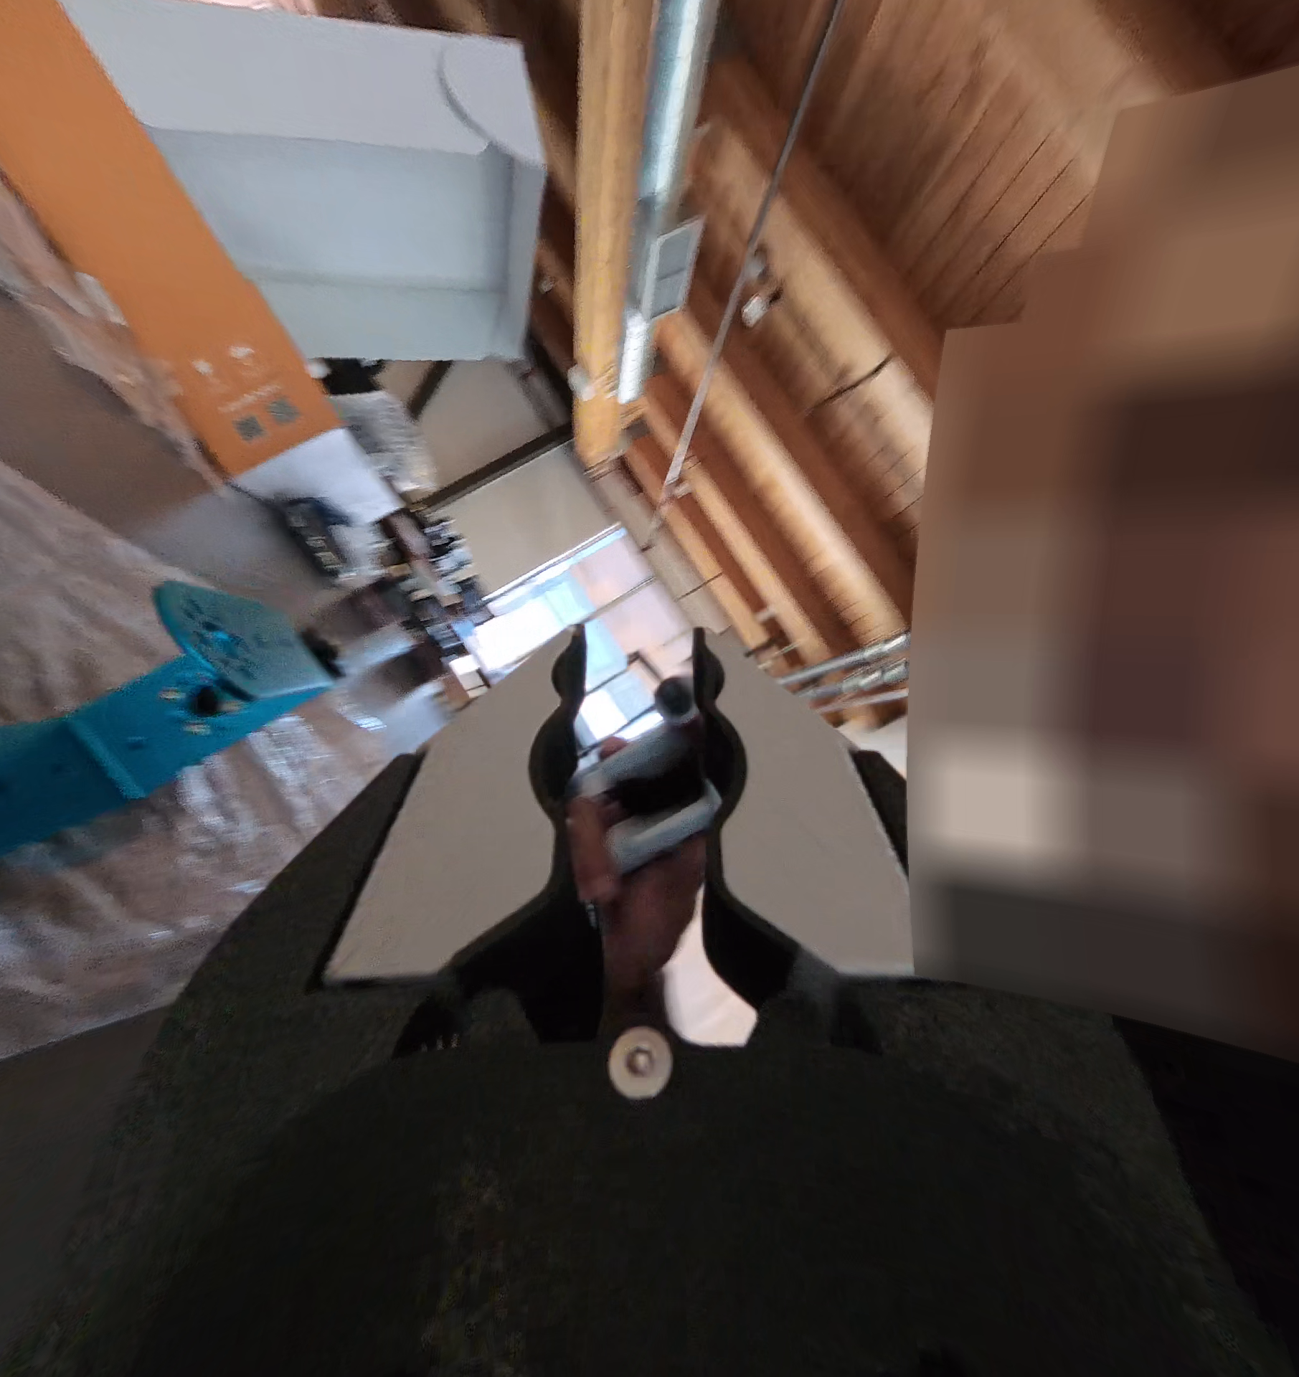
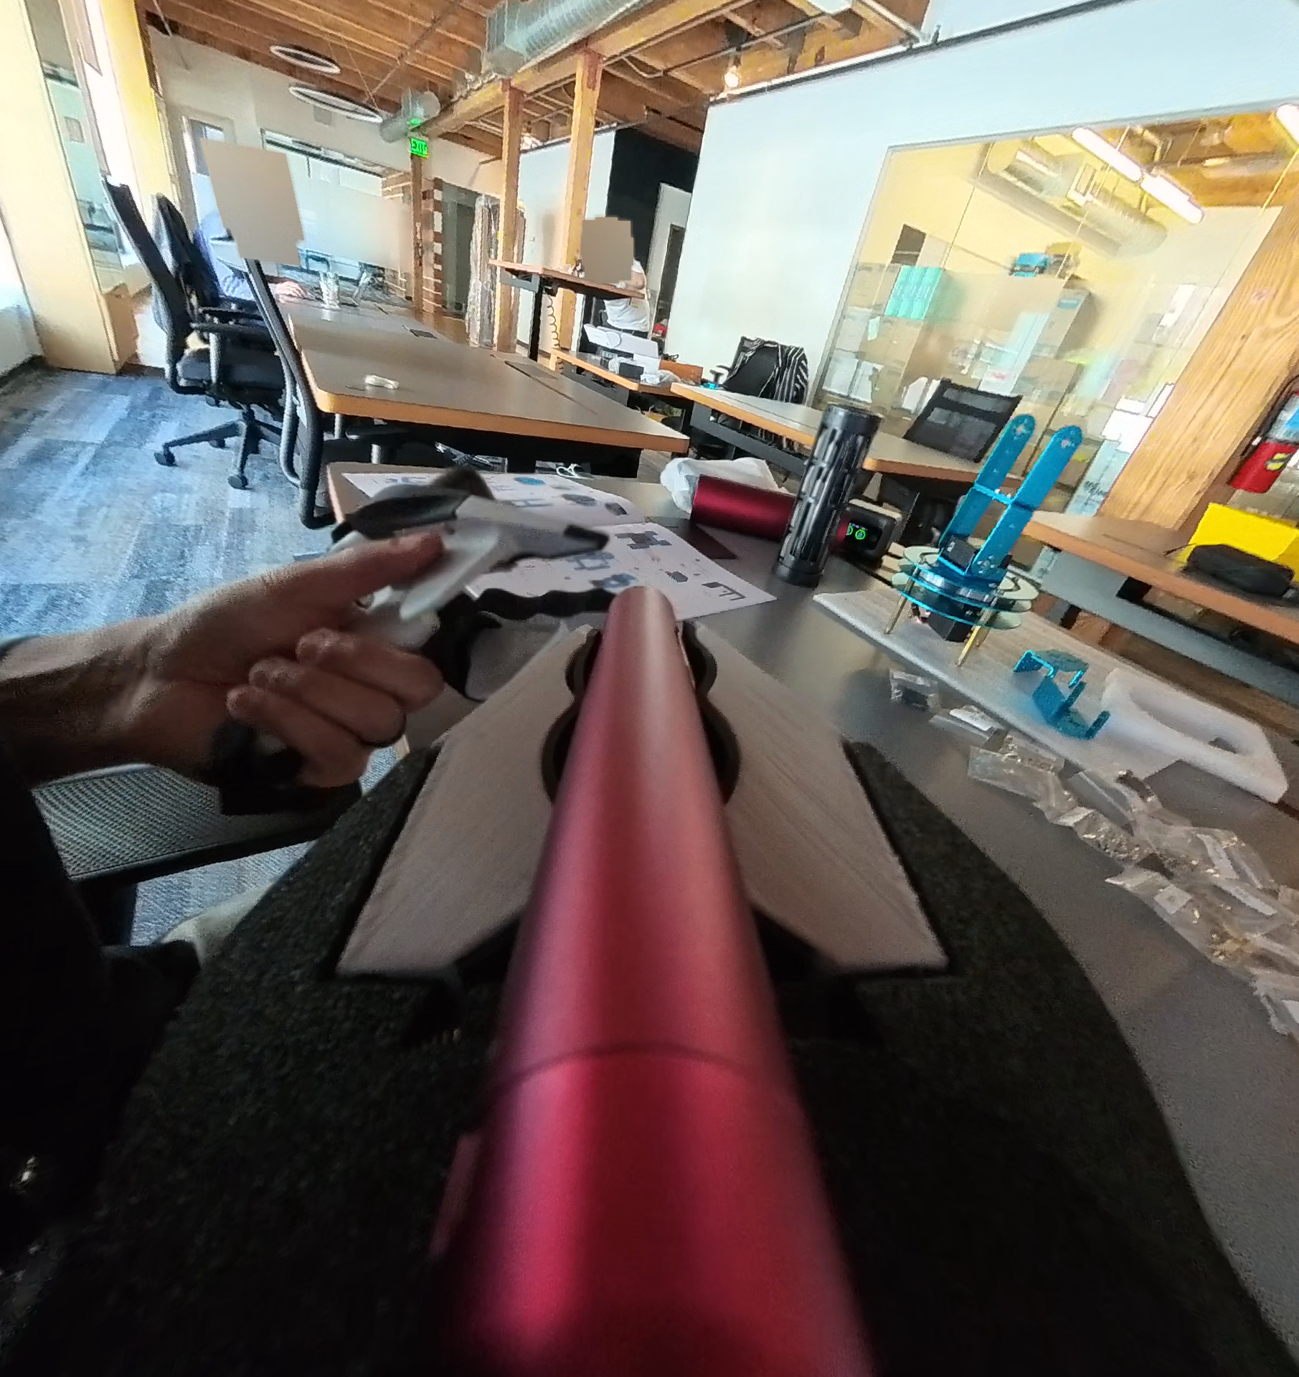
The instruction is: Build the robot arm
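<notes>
My right hand-held gripper [image 2: 642, 656] is clamped around a smooth, matte crimson metal cylinder [image 2: 631, 931] that runs lengthwise between the pale, flat-faced fingers [image 2: 803, 820] and out toward the camera, its near end blurred and cut off by the frame. My left hand-held gripper [image 1: 637, 656] tilts up toward a timber-beamed ceiling [image 1: 817, 298]; its dark scalloped fingers stand narrowly parted with nothing gripped, and through the gap I see only a hand on a white grip. That view is smeared. On the dark bench [image 2: 817, 618] stand a black ribbed cylinder [image 2: 825, 499], a blue anodised metal bracket assembly [image 2: 981, 536] and crinkled clear bags of small parts [image 2: 1190, 857], beside printed paper sheets [image 2: 631, 559].
</notes>
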Demonstrator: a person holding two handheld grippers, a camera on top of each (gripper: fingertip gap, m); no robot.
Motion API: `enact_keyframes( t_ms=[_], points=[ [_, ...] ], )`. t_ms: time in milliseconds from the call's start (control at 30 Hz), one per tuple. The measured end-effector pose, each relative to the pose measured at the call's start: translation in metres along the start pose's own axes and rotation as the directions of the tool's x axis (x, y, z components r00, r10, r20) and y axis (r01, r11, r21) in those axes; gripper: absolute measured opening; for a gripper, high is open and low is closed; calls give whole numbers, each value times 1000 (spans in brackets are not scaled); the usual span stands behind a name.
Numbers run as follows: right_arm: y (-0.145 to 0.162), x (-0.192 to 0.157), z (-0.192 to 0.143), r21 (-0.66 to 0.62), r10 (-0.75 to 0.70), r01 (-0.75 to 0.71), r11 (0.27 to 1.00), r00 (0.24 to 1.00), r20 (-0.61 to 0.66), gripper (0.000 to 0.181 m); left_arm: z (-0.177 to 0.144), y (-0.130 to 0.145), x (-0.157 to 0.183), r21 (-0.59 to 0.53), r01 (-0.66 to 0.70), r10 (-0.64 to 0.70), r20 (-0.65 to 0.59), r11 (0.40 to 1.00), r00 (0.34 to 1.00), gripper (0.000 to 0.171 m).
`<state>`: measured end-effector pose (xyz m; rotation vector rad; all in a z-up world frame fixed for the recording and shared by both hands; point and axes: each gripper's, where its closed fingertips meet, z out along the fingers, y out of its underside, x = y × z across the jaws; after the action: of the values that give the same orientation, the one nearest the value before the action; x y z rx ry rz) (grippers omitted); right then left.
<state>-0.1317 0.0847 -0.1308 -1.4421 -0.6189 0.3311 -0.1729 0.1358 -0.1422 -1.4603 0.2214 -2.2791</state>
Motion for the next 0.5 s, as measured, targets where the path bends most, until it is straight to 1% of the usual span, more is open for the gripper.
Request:
enact_keyframes(
  t_ms=[33,100,133,167,200,267,333,367,400,433,467,500],
  points=[
    [1,1,0,2,26,-26,1000,1000,6,22,0,5,-6,-52,-98,101,55,994,993,27],
    [2,4,0,7,100,-100,995,995,31,22,-2,13,-16,-159,-281,302,133,947,944,27],
    [2,6,1,10,138,-138,990,989,45,22,-3,17,-19,-212,-365,400,155,907,903,27],
    [3,7,1,9,174,-174,985,983,59,22,-3,19,-21,-266,-447,499,173,854,850,28],
    [3,8,2,10,203,-204,979,977,65,22,-3,21,-24,-323,-531,603,190,784,775,28],
    [5,12,2,6,246,-247,969,967,72,22,-3,21,-32,-432,-672,792,210,602,574,28],
    [8,13,3,-1,266,-266,964,961,78,22,-2,18,-36,-513,-750,909,202,416,366,28],
    [9,13,4,-7,271,-272,962,959,80,22,-2,16,-38,-540,-770,941,198,339,275,27],
    [11,12,5,-13,274,-274,962,958,82,22,0,17,-38,-562,-782,963,176,270,206,27],
    [12,12,7,-21,276,-276,961,958,82,22,1,21,-38,-582,-784,977,141,215,163,25],
    [14,11,8,-31,276,-275,961,957,83,22,2,25,-39,-598,-783,985,117,172,127,23],
    [15,10,10,-38,272,-270,962,959,83,22,3,26,-39,-604,-784,990,108,142,95,22]
  ],
)
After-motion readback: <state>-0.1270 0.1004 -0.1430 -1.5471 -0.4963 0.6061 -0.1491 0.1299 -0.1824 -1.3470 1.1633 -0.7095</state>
